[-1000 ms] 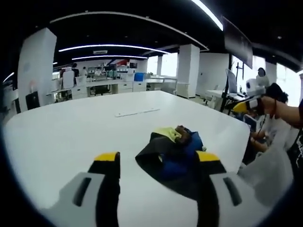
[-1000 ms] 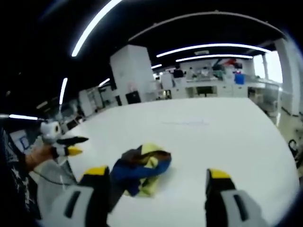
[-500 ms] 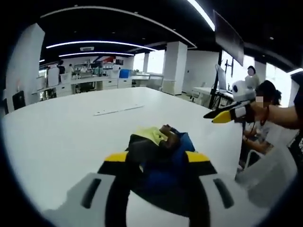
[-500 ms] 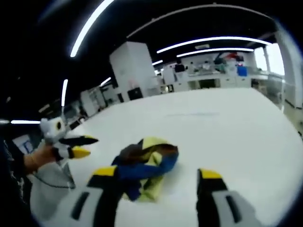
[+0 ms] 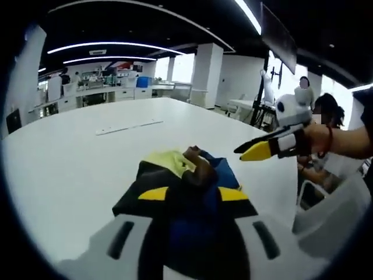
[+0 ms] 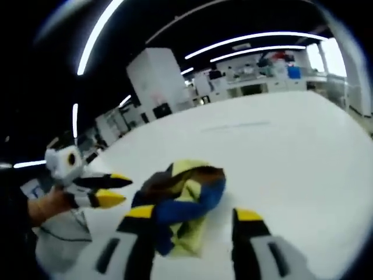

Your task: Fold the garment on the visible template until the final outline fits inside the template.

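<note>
A crumpled garment (image 5: 185,172) in black, blue and yellow lies bunched on the white table (image 5: 70,169). My left gripper (image 5: 194,193) is open, and the heap lies right in front of its yellow-tipped jaws. In the left gripper view, a hand holds my right gripper (image 5: 245,153) just right of the heap. In the right gripper view the garment (image 6: 183,192) lies ahead of my open right gripper (image 6: 192,213), its near edge between the jaws. The left gripper (image 6: 119,189) hovers by the cloth's left edge. A thin pale strip (image 5: 128,126) lies farther off on the table.
The table's rounded edge (image 5: 291,192) runs close on the right of the heap, with a pale chair back (image 5: 332,216) beyond it. A seated person (image 5: 326,114) is nearby. Desks, pillars and screens fill the room behind. The tabletop (image 6: 291,146) stretches wide beyond the garment.
Both cameras have moved closer to the garment, which looms larger. Both pairs of jaws have narrowed. In the left gripper view the right gripper has come nearer the heap.
</note>
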Available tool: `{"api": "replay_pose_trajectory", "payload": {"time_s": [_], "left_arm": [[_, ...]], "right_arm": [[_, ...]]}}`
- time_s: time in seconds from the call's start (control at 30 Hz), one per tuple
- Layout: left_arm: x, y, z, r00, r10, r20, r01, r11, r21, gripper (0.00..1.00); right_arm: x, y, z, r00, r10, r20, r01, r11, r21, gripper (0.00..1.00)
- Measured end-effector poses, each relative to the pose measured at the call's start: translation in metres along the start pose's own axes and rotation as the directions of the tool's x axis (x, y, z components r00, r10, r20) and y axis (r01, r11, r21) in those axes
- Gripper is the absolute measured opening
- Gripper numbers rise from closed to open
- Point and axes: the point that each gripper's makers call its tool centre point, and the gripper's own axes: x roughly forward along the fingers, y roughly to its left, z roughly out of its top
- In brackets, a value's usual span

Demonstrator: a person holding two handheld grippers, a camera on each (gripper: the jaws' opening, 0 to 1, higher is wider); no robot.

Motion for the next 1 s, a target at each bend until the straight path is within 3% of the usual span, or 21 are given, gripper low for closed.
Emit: {"api": "replay_pose_trajectory", "payload": {"time_s": [0.2,0.4,0.67,0.83,1.0], "left_arm": [[0.014,-0.001,-0.009,0.999,-0.012,-0.031,0.011,1.000,-0.020,0.24],[0.026,-0.003,-0.015,0.998,-0.028,-0.052,0.026,0.999,-0.033,0.21],[0.032,-0.010,-0.019,0.995,-0.069,-0.071,0.066,0.997,-0.050,0.05],[0.031,-0.010,-0.018,0.995,-0.066,-0.070,0.064,0.998,-0.028,0.01],[0.028,-0.007,-0.012,0.998,-0.047,-0.049,0.047,0.999,-0.002,0.00]], "right_arm": [[0.007,0.004,-0.013,1.000,-0.001,-0.021,0.002,0.998,0.065,0.39],[0.017,0.008,-0.016,1.000,0.022,0.007,-0.023,0.985,0.169,0.32],[0.022,0.007,-0.011,0.999,0.021,0.041,-0.029,0.978,0.204,0.19],[0.020,0.007,-0.005,0.998,0.008,0.058,-0.019,0.981,0.195,0.06],[0.020,0.009,-0.005,0.998,0.009,0.060,-0.020,0.982,0.189,0.01]]}}
